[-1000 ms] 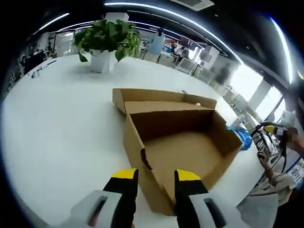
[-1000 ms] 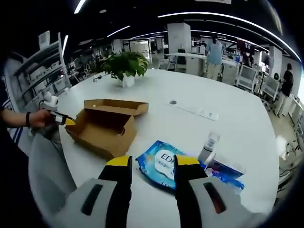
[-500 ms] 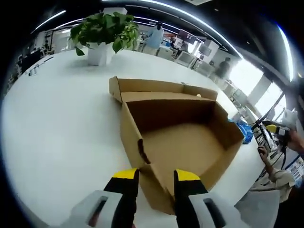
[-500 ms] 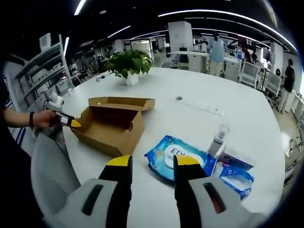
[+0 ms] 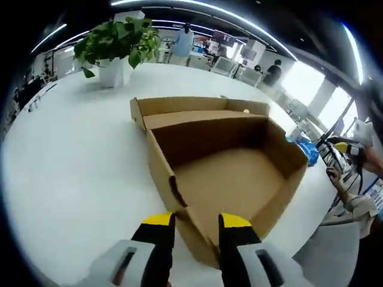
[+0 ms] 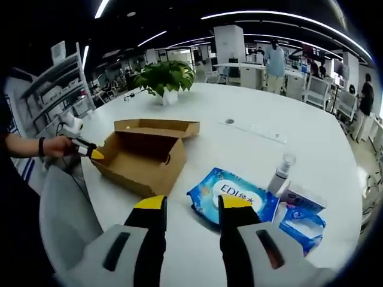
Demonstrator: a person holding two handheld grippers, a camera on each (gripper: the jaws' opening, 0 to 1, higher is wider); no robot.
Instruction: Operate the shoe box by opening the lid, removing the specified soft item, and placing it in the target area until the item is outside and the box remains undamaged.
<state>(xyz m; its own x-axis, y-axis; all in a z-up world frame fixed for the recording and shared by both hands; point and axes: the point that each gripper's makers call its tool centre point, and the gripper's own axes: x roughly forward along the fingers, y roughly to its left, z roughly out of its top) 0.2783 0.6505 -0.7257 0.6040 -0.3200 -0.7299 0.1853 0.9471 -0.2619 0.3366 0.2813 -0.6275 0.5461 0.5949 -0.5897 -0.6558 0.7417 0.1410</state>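
The brown shoe box stands on the white table with its lid folded back flat behind it; its inside looks bare. My left gripper is open, its yellow-tipped jaws straddling the box's near corner. In the right gripper view the same box sits at left, with a hand holding the left gripper at its far end. My right gripper is open with nothing in it, just in front of a blue wet-wipes pack lying on the table to the right of the box.
A small spray bottle, a white carton and a blue tissue pack lie right of the wipes. A potted plant stands behind the box. A grey chair is at the table's near left edge. People stand in the far background.
The left gripper has come closer to the box, whose near corner now sits between the jaws. The right view has shifted slightly; the wipes pack appears a bit nearer. Both grippers stay open.
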